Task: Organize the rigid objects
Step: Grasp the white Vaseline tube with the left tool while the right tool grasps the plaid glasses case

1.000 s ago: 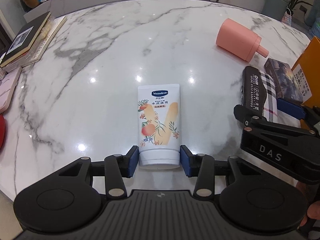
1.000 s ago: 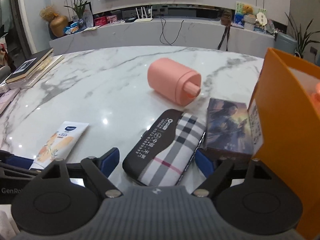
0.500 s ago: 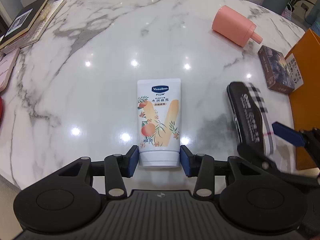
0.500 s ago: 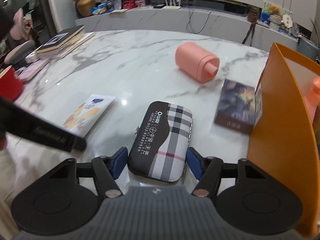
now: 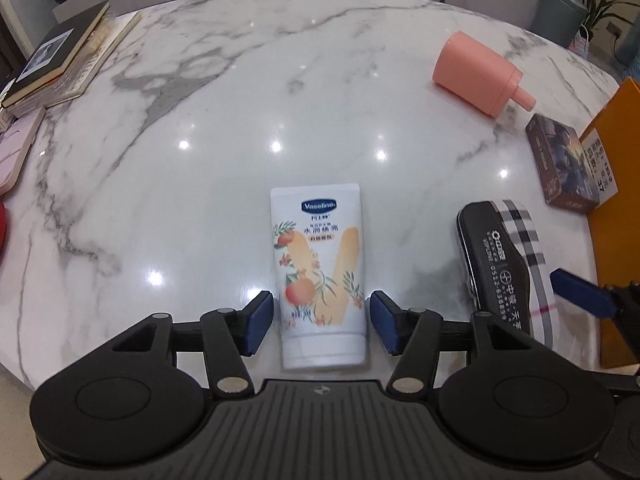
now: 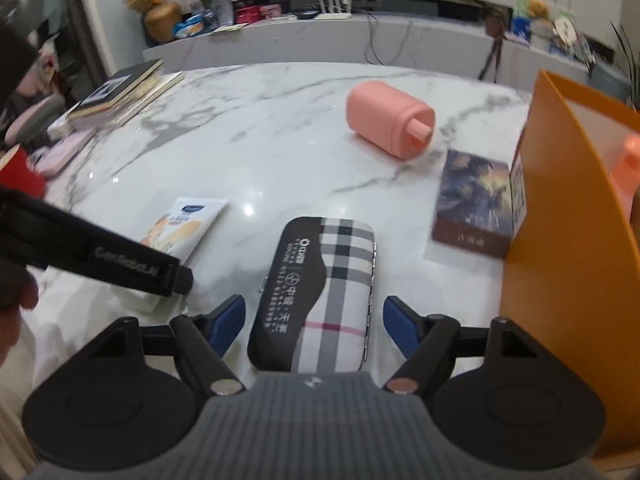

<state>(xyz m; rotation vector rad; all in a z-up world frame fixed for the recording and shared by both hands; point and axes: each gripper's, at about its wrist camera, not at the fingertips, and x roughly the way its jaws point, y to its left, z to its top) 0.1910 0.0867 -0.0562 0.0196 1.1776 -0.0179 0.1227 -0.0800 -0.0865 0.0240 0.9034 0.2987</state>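
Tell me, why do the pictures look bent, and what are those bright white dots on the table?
Left wrist view: the fisheye lens bows the marble table into a dome; the dots are ceiling lights glaring off its polish, above the lotion tube. Right wrist view: same bending, plus motion blur smearing the books and the other gripper's arm at left; the plaid case stays fairly sharp.

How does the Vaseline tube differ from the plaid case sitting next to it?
The Vaseline tube is white with orange fruit print; the plaid case is black with grey check. The tube lies between the left gripper pads, the case between the right gripper pads. The tube tapers flat; the case is rounded, boxy. Both lie flat, ungripped.
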